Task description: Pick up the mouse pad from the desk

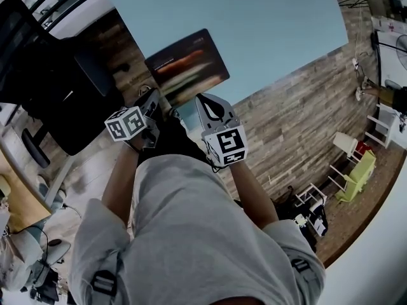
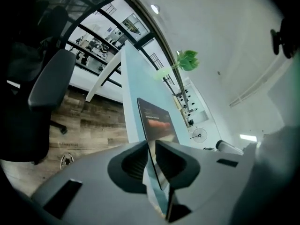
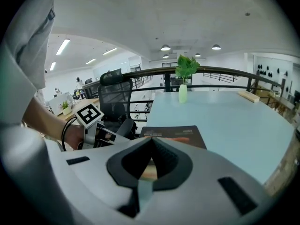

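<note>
The mouse pad, dark with an orange picture, lies at the near left corner of the light blue desk. My left gripper is at the pad's near left edge. In the left gripper view the pad runs edge-on between the jaws, and that gripper is shut on it. My right gripper hovers at the pad's near right edge. In its own view the right gripper has its tips together just before the pad, with nothing seen between them.
A green plant in a pale vase stands at the desk's far end. A black office chair is left of the desk, over wood-plank floor. A railing runs behind the desk. A wooden block lies far right.
</note>
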A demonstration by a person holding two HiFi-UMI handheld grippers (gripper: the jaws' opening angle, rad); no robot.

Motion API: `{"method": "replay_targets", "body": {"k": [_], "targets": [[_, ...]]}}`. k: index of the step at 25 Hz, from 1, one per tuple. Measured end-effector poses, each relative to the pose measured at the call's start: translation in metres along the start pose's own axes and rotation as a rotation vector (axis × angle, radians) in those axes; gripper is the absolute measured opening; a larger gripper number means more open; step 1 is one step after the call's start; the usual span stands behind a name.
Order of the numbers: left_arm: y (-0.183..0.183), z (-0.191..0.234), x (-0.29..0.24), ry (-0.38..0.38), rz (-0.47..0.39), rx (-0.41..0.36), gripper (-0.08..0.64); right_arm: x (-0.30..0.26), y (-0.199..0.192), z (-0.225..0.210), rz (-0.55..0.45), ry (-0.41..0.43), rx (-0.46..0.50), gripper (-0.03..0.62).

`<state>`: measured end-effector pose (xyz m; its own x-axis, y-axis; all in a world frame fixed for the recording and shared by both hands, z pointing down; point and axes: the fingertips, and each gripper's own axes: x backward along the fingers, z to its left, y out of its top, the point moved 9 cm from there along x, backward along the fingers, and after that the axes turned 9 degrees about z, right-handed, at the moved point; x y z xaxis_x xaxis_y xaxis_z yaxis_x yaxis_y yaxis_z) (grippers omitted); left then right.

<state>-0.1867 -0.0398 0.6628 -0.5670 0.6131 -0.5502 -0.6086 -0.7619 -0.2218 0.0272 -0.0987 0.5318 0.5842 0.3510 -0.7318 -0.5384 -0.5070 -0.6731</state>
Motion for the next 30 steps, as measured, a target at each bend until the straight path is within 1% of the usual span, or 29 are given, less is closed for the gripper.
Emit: {"method": "replay_targets", "body": {"k": [3,7,9,11,16,22,30], "targets": [[0.002,-0.001,-0.007,-0.048,0.014,0.026,0.071,-0.001,-0.001,0.000,0.006,-0.006,-0.007,0.005],[0.001,0.005,-0.012,-0.077,0.032,0.073,0.091,-0.003,0.002,0.000,0.005,-0.021,-0.017,0.005],[0.001,0.002,-0.016,-0.107,0.046,0.087,0.101,-0.003,0.002,-0.003,0.005,-0.029,-0.022,0.005],[0.001,0.001,-0.021,-0.119,0.067,0.090,0.107,-0.002,0.001,-0.005,0.008,-0.037,-0.031,0.005],[0.004,0.001,-0.024,-0.107,0.097,0.079,0.110,-0.003,0.001,-0.007,0.012,-0.050,-0.050,0.005],[0.005,-0.002,-0.029,-0.074,0.150,0.065,0.084,-0.005,0.003,-0.009,0.007,-0.064,-0.068,0.005],[0.009,-0.002,-0.028,-0.028,0.192,0.037,0.051,-0.007,0.005,-0.009,0.000,-0.079,-0.085,0.005]]}}
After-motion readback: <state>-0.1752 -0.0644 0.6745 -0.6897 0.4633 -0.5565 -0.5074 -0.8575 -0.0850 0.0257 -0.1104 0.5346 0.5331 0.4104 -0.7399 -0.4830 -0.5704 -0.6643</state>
